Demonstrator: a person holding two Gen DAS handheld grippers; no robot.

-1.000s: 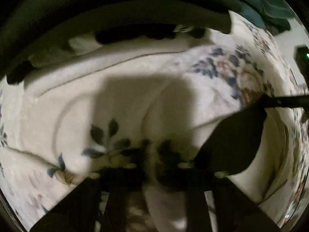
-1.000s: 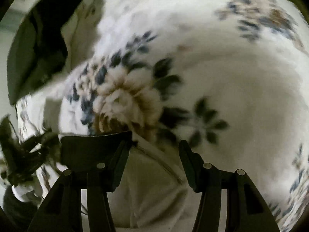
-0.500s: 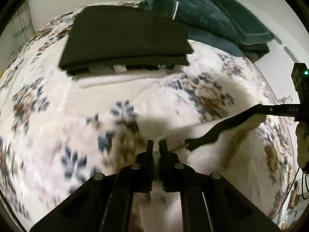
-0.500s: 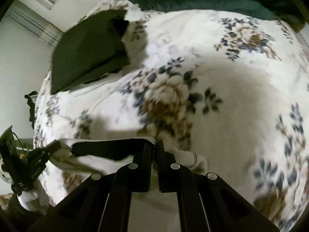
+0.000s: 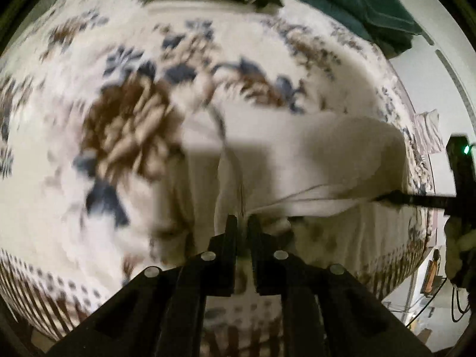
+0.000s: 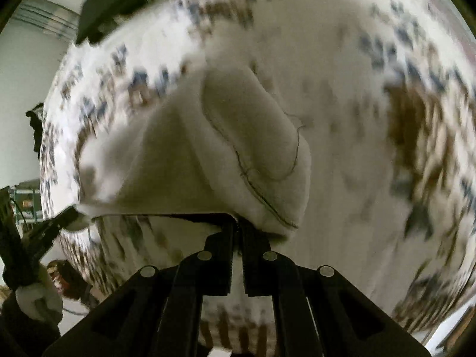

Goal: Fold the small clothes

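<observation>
A small cream-white garment (image 5: 312, 160) hangs stretched between both grippers above the floral bedspread (image 5: 89, 119). My left gripper (image 5: 242, 223) is shut on one edge of it. My right gripper (image 6: 236, 229) is shut on the other edge, and the garment (image 6: 208, 154) drapes forward from it, with a dark stitched seam showing. The right gripper's fingers (image 5: 410, 199) show at the right of the left wrist view, and the left gripper's fingers (image 6: 56, 223) at the left of the right wrist view. Both views are blurred by motion.
A dark green blanket (image 5: 357, 3) lies at the far side of the bed. A folded dark garment (image 6: 119, 3) lies at the bed's far end. The bed's near edge (image 5: 253, 336) with a striped border is just below the grippers. A wall (image 6: 26, 74) stands left.
Both grippers, open over the garment a second ago, shut on its edge half a second ago. They have since lifted it and pulled back toward the bed's near edge.
</observation>
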